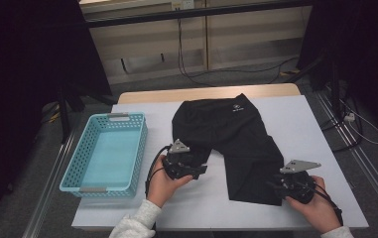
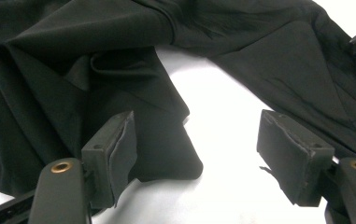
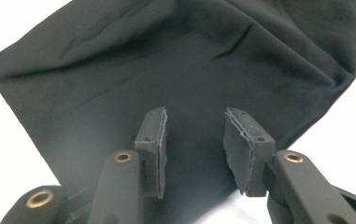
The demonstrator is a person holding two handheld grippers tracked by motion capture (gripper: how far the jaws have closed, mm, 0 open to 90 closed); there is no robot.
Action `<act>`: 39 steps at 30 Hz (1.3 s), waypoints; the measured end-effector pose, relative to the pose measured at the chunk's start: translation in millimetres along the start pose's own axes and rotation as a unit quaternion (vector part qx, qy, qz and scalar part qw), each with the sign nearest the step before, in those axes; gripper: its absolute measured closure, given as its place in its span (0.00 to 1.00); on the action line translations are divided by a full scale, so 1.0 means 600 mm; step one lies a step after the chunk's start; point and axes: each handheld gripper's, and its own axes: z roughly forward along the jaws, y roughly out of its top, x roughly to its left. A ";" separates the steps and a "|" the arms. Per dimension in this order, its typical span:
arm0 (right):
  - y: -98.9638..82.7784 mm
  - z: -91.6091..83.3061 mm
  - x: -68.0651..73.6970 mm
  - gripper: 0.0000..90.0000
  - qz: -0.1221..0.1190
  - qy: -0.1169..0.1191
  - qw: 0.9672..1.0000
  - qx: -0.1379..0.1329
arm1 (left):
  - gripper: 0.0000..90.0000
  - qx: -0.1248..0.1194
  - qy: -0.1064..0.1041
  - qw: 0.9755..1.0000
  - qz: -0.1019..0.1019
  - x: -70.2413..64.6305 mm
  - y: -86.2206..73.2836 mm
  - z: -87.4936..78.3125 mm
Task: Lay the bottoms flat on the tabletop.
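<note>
Soft, matte black shorts (image 1: 236, 139) lie crumpled at the white table's (image 1: 320, 124) centre, one leg hem reaching toward 5 o'clock. The left gripper (image 2: 196, 154) gapes wide beside a rumpled fold; the right gripper (image 3: 195, 149) stands released over smooth cloth. The high view adds a perforated turquoise plastic basket (image 1: 108, 151) at 9 o'clock.

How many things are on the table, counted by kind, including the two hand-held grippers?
Black shorts: 1
Light blue basket: 1
Hand-held grippers: 2, the left gripper and the right gripper
Total: 4
</note>
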 end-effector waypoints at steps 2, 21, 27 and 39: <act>-0.001 -0.001 0.004 0.77 -0.011 0.004 1.000 0.000 | 0.32 -0.004 0.000 1.000 0.001 -0.001 0.001 0.000; -0.023 -0.046 -0.054 0.86 0.007 0.001 1.000 0.003 | 0.32 -0.005 -0.001 1.000 -0.004 0.004 0.001 -0.001; 0.000 -0.025 -0.008 0.72 -0.020 0.049 0.998 -0.025 | 0.32 -0.005 -0.002 1.000 -0.004 0.003 0.001 0.000; 0.008 0.012 0.032 0.96 -0.055 0.084 0.995 -0.007 | 0.32 -0.002 -0.004 1.000 -0.004 0.002 0.000 0.003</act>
